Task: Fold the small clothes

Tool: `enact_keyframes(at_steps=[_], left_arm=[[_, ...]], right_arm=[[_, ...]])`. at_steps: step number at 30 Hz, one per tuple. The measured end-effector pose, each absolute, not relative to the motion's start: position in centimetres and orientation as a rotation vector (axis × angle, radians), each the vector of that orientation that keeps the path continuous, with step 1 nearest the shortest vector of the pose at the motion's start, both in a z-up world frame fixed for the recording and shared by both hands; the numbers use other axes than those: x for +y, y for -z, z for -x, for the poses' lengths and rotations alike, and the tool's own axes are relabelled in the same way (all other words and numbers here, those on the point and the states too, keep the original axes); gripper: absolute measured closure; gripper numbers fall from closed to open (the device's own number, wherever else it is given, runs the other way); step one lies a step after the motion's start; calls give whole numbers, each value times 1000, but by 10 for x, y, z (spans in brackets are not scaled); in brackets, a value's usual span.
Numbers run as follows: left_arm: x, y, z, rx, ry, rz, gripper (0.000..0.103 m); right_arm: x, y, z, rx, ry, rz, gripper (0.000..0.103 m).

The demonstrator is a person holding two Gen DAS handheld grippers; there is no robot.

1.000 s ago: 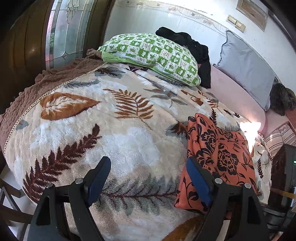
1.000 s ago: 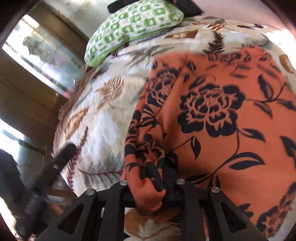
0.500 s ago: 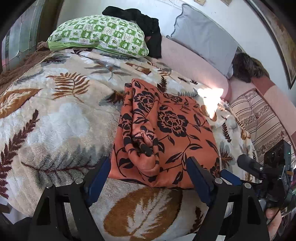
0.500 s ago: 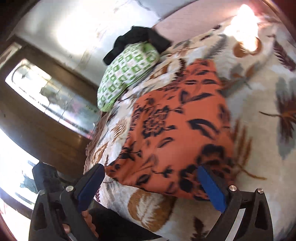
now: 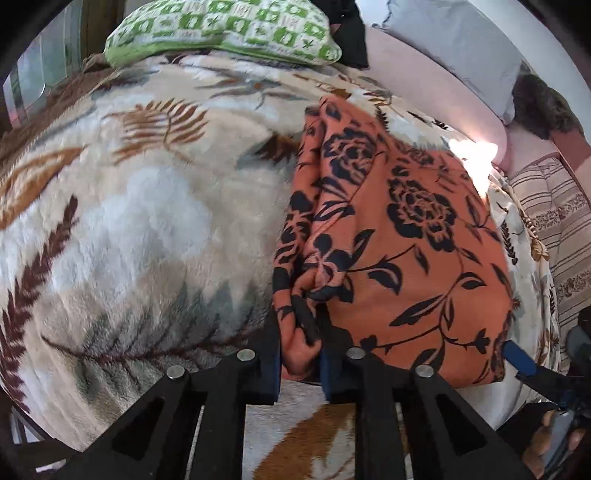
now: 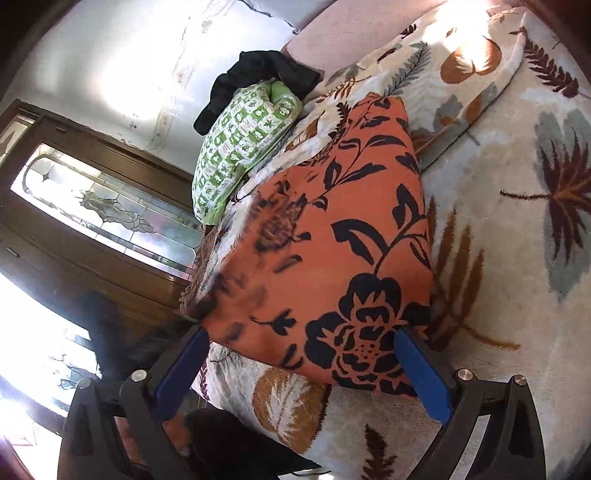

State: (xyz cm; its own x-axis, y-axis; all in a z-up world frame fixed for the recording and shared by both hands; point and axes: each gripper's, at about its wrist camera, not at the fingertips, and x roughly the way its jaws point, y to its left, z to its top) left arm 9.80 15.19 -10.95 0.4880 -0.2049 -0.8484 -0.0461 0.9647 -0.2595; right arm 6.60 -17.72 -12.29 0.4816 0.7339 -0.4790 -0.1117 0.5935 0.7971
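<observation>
Between the left gripper's blue pads sits a bunched near corner of the orange floral garment — jaws closing on it, the fabric fold pinched between them and both pads against cloth. Black frame of that gripper fills the lower edge of the left wrist view.

Right gripper: jaws spread wide, blue pads standing to either side of the garment's near edge, nothing clamped. Whether the pads touch the cloth cannot be told. A dark sleeve shows below its left finger.

Garment lies folded into a rough rectangle on the fleece leaf-print blanket, black roses on orange, with a rumpled ridge running along its left edge in the left wrist view. The right gripper's blue fingertip shows just beside the garment's far lower corner.

Farther out — a green-and-white patterned pillow at the head of the bed, black clothing heaped against it, a grey cushion by the wall, a wooden door with leaded glass to the side.
</observation>
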Motion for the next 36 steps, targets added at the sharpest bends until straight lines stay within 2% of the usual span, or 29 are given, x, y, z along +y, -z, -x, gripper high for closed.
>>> enact_keyframes(at_steps=[1, 4, 9, 11, 12, 13, 15, 18, 20, 22, 23, 24, 25, 26, 27, 29, 31, 33, 34, 36], left_arm=[[152, 103, -97, 1038, 70, 242, 65], [150, 81, -93, 959, 45, 184, 58], [145, 42, -78, 822, -14, 119, 56], [132, 24, -77, 755, 53, 125, 42], [118, 17, -86, 733, 88, 109, 32], [108, 15, -92, 719, 120, 89, 30], [83, 23, -109, 751, 155, 39, 30], [75, 76, -141, 903, 103, -8, 30], [86, 106, -149, 964, 84, 21, 27], [98, 109, -148, 963, 89, 105, 23], [99, 109, -149, 962, 88, 106, 23], [99, 110, -148, 956, 92, 99, 23], [99, 113, -148, 955, 94, 101, 22], [100, 114, -147, 953, 95, 111, 21], [101, 114, -148, 955, 101, 117, 21], [101, 114, -148, 963, 104, 111, 19], [101, 113, -148, 963, 99, 115, 18], [102, 111, -149, 967, 103, 124, 18], [102, 111, -148, 967, 103, 127, 18], [100, 111, -148, 962, 98, 117, 18]], right_arm=[[-178, 122, -66, 928, -589, -781, 2], [-183, 122, -65, 913, -579, -788, 2], [-206, 125, -67, 897, -547, -859, 2], [-218, 131, -72, 907, -532, -891, 2], [-223, 135, -77, 923, -527, -916, 2], [-226, 142, -82, 941, -533, -949, 2], [-231, 157, -96, 984, -566, -1044, 2], [-229, 175, -113, 1038, -605, -1162, 2], [-223, 177, -119, 1078, -584, -1141, 1], [-208, 170, -126, 1126, -610, -1051, 3], [-201, 165, -128, 1139, -613, -1001, 22], [-195, 159, -129, 1156, -584, -942, 48], [-192, 151, -127, 1149, -548, -884, 59], [-191, 144, -125, 1130, -534, -849, 65], [-189, 139, -121, 1116, -514, -802, 68], [-185, 158, -121, 1177, -455, -722, 68], [-191, 175, -124, 1223, -496, -816, 64], [-199, 159, -127, 1183, -526, -818, 30], [-205, 149, -128, 1140, -513, -810, 25], [-219, 134, -139, 1064, -507, -848, 22]])
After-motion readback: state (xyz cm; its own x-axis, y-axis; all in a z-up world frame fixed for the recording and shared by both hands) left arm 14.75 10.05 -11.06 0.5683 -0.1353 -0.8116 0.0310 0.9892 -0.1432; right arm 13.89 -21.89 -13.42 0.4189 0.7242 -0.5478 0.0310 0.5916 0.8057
